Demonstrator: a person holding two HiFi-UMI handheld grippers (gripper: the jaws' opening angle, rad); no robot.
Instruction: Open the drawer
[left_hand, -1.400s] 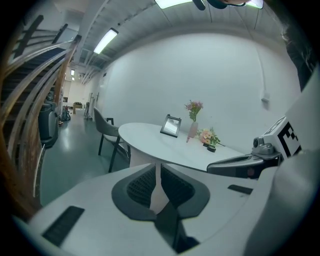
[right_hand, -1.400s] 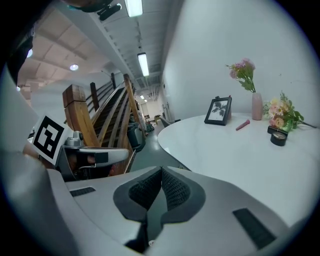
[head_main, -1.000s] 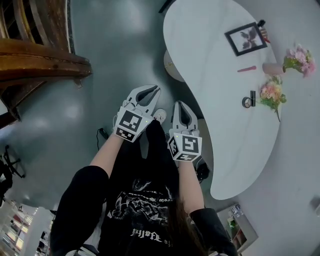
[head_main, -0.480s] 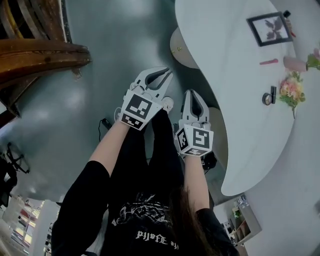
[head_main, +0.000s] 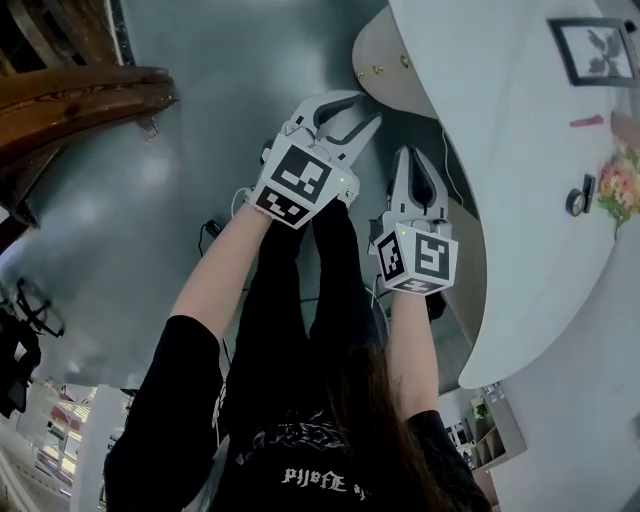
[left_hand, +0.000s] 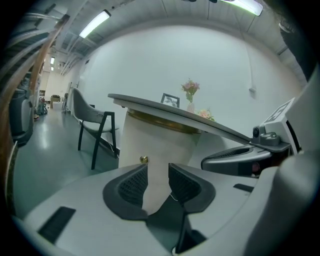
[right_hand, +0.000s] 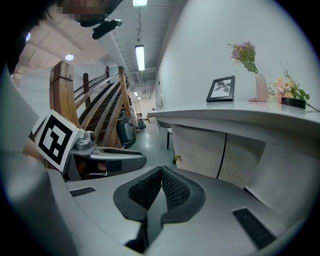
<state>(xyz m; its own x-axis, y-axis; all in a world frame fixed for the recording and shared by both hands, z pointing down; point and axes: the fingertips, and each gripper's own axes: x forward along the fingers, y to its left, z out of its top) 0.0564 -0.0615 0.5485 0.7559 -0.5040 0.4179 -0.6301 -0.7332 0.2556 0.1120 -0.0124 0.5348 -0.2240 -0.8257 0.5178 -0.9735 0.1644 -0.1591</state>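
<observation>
Starting far left in the head view: wooden staircase (head_main: 70, 95), then grey floor (head_main: 200, 180).

Your left gripper (head_main: 368, 107) is next, marker cube (head_main: 303, 182) facing up. Its jaws are apart and opening, and nothing sits between the pads (left_hand: 134, 184). In the left gripper view only the cream front shows through the gap. The tips point at the drawer (head_main: 385, 45), the curved cream front tucked under the near-left edge of the white tabletop (head_main: 500, 150). Its brass knobs (head_main: 378, 70) sit just beyond the left tips and don't touch them. In the left gripper view one knob (left_hand: 143, 159) shows just above the left jaw tip, outside the gap. The front looks flush, so the drawer isn't open.

Your right gripper (head_main: 410, 158) is just right of the left one and a bit nearer to you. It's aimed under the tabletop edge, clear of the front. Its jaws are closed, pad on pad, and hold nothing. In the right gripper view a knob (right_hand: 176, 158) shows on the cream panels (right_hand: 200, 145), off to the side of the tips.

Far right, on the tabletop: picture frame (head_main: 598, 50), then flowers (head_main: 622, 185).
</observation>
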